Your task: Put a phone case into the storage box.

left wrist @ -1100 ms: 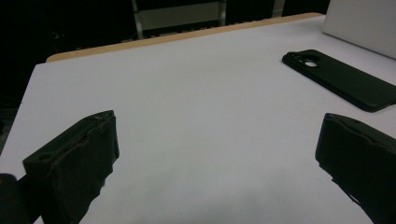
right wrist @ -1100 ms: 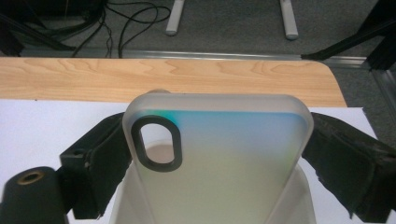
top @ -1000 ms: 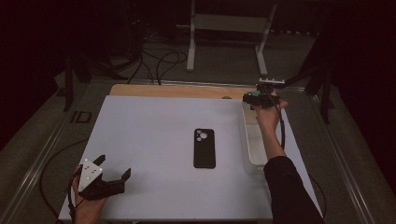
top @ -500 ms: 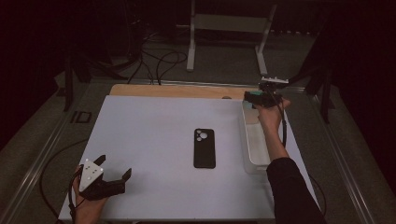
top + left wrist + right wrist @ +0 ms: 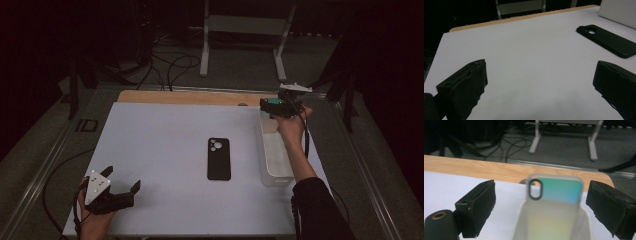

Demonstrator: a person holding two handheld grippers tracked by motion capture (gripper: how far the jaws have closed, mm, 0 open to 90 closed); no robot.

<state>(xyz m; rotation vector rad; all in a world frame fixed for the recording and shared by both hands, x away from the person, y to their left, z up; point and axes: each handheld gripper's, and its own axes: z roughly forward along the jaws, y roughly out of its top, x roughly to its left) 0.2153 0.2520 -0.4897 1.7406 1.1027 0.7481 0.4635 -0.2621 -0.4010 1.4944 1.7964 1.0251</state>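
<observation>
A black phone case [image 5: 219, 159] lies flat, camera hole away from me, in the middle of the white table mat [image 5: 165, 135]. A pale iridescent phone case [image 5: 554, 192] stands tilted at the far end of a white bin [image 5: 276, 159]. My right gripper [image 5: 280, 106] hovers over that end of the bin. In the right gripper view it [image 5: 542, 186] is open, one jaw on each side of the iridescent case and apart from it. My left gripper [image 5: 121, 178] rests open near the front left corner, holding nothing. The black case [image 5: 606, 40] lies ahead of it to the right.
The bin runs along the mat's right edge, and its wall [image 5: 619, 11] shows in the left gripper view. A wooden table edge [image 5: 190, 97] lies beyond the mat. Behind the table are a metal stand [image 5: 245, 30] and floor cables [image 5: 170, 65].
The right hand has drifted slightly to the right over the bin's far end. The left gripper and the black case have not moved.
</observation>
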